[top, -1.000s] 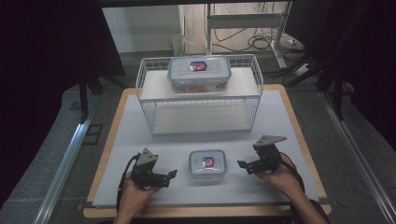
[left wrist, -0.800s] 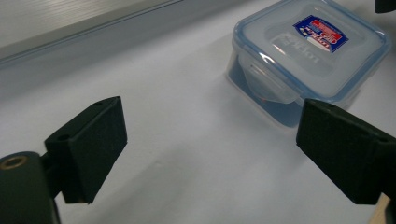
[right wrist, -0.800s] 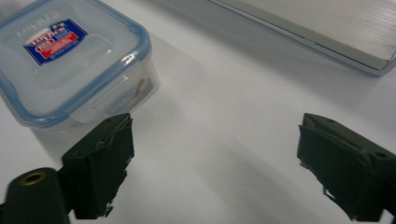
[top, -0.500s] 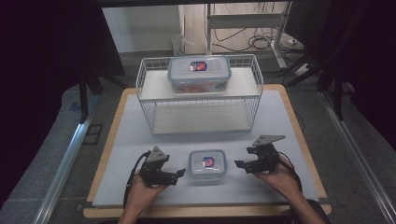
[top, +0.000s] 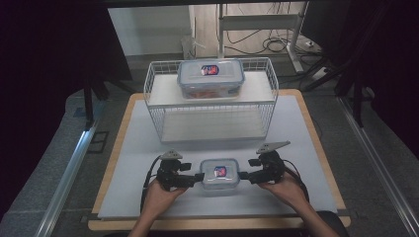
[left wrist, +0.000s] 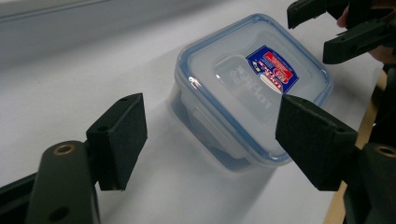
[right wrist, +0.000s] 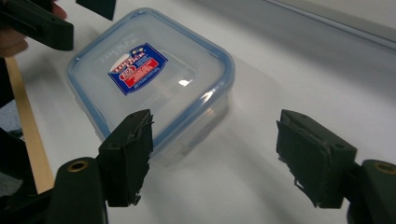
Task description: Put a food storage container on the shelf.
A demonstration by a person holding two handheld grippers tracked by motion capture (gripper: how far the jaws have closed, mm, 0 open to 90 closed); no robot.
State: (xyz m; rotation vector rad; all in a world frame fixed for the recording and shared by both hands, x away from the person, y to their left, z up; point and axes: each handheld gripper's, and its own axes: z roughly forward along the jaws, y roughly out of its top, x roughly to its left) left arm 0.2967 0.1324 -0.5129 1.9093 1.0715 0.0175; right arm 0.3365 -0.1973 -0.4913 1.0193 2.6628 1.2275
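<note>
Down at the near edge of the desk [top: 148,143], the person's left hand [top: 160,195] holds the left gripper [top: 196,177] with its tips at the left side of a small lidded container [top: 219,174]; in the left gripper view its jaws stand spread wide, one pad to the left on bare desk and the other low at the right, overlapping the container's near rim in the picture, though I cannot tell whether it touches; the container sits between the two grippers near the front edge of the grey desk surface, upright, its clear lid edged in blue and carrying a red and blue label [left wrist: 272,70]; to its right, the right gripper [top: 244,176] comes in from the person's right hand [top: 286,190], tips at the container's right side; in the right gripper view its jaws are likewise spread, one pad over the container's near corner and the other well apart on bare desk, so neither gripper pinches anything; each gripper view also catches the other gripper's black jaws beyond the container. Farther back, a white wire rack [top: 212,106] stands on the desk, and a larger lidded container [top: 210,79] with a similar label rests on its top shelf, well apart from the small one.
</note>
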